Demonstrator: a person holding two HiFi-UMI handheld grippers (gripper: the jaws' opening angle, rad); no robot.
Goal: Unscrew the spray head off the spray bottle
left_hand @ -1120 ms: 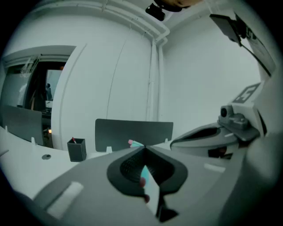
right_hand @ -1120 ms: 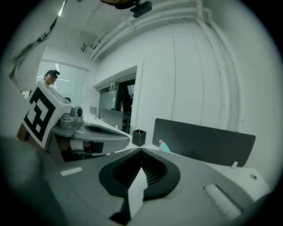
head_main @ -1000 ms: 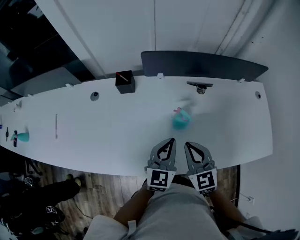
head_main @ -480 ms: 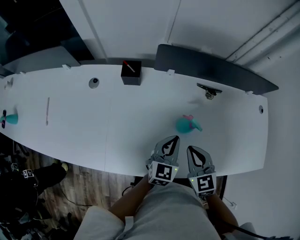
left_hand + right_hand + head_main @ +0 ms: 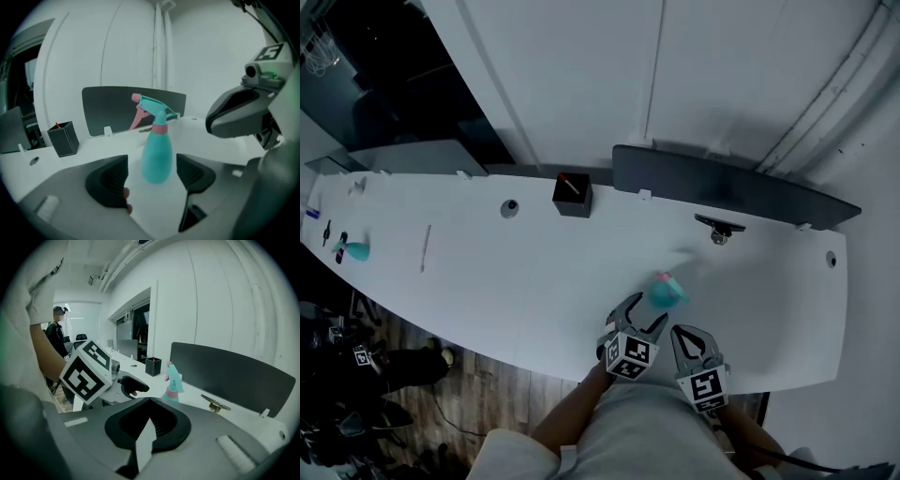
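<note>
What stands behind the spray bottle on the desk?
A dark panel stands along the far edge of the desk behind the spray bottle, then the white wall. The bottle covers part of that panel.

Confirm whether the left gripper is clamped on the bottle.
No: the left gripper has just been opening its jaws, which stand clear of the bottle.

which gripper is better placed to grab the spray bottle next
Left, likely: the left gripper has just been opening its jaws, which frame the upright spray bottle without touching. The right gripper is shut, nothing in it.
</note>
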